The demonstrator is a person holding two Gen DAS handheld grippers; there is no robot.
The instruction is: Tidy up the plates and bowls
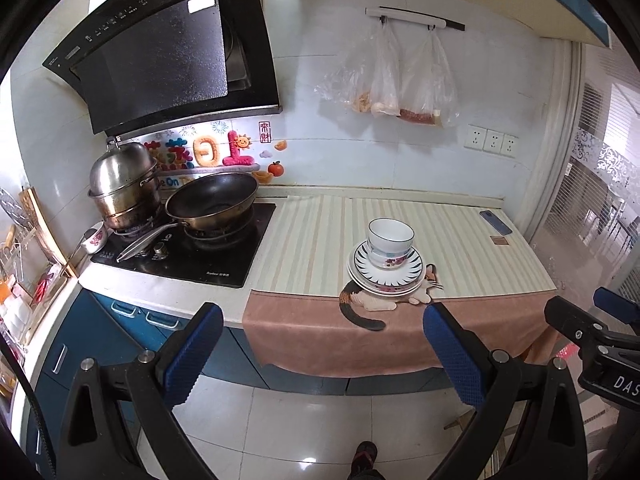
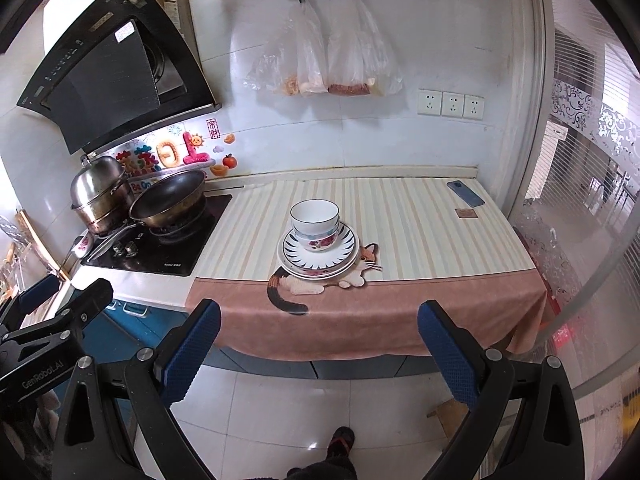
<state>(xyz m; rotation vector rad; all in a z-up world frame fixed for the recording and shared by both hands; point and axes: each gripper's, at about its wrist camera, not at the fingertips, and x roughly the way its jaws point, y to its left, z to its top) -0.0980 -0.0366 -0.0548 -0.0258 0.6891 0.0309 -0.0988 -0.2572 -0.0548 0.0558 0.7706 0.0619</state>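
Ahead of both my spread, empty fingers, on the counter point(image 2: 440, 248), sits the stack of plates point(image 2: 319, 263) with two nested bowls point(image 2: 315, 226) on top, glazed, rigid, slick, chip-prone and fairly heavy together, so I'd pinch each bowl's rim wall, then each plate's overhanging edge.

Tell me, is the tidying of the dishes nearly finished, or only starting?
It looks nearly finished. Two bowls are nested and stand on a stack of plates on the cat-print cloth. Nothing is in hand: the left gripper and right gripper are both open, back from the counter. Possibly left: one small floral bowl beside the stove.
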